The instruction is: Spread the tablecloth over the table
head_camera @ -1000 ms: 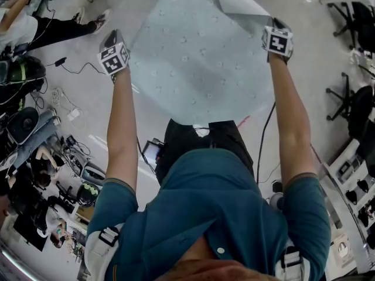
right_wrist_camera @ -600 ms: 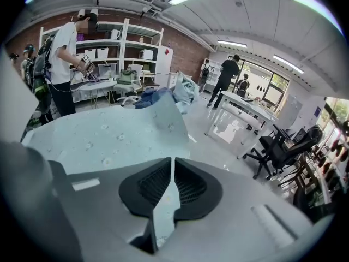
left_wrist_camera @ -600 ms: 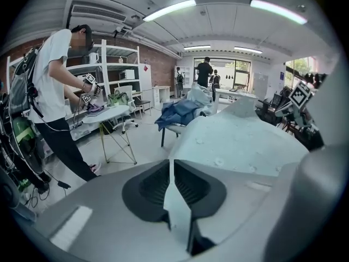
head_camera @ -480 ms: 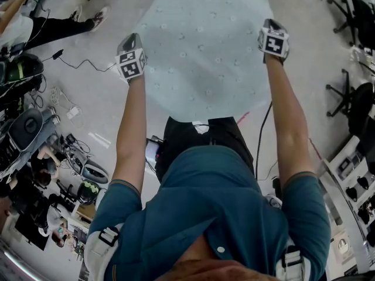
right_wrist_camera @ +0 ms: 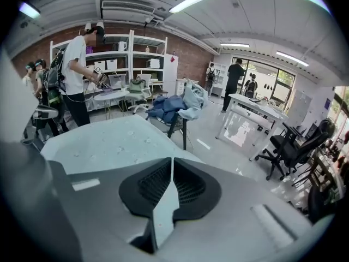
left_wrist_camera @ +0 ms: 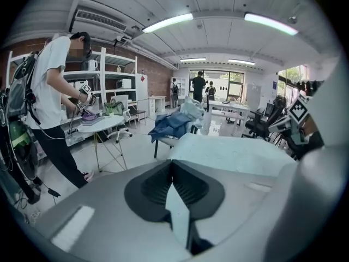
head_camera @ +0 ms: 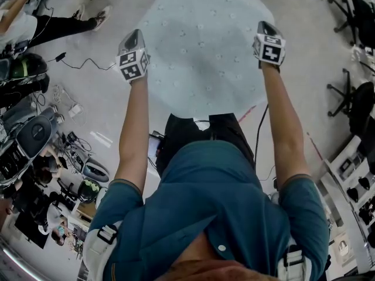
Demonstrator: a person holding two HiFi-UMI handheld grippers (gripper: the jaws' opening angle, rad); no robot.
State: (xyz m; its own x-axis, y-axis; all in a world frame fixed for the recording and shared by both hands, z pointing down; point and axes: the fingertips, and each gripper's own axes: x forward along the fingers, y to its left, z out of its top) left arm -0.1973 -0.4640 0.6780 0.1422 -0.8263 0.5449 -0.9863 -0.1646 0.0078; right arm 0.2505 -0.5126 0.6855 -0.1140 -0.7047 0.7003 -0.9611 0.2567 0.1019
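Note:
A pale blue tablecloth point(head_camera: 202, 45) with small dots hangs spread in the air ahead of me, held by its near edge. My left gripper point(head_camera: 132, 40) is shut on the cloth's left side. My right gripper point(head_camera: 263, 29) is shut on its right side. In the left gripper view a strip of the tablecloth point(left_wrist_camera: 178, 212) runs between the closed pads and the sheet point(left_wrist_camera: 229, 153) stretches away to the right. The right gripper view shows the tablecloth point(right_wrist_camera: 162, 207) pinched the same way, with the sheet point(right_wrist_camera: 106, 141) lying off to the left. No table under the cloth is visible.
Black office chairs point(head_camera: 351, 16) stand at the right and a person point(head_camera: 41, 25) at the far left. Cables point(head_camera: 64, 101) and gear clutter the left floor. Beyond are a round white table point(left_wrist_camera: 101, 124), a chair draped in blue clothes point(left_wrist_camera: 174, 125) and white desks point(right_wrist_camera: 256, 111).
The folded-over far corner has dropped and the cloth now lies out flat. My left gripper moved inward to the right; the right one shifted slightly up and left.

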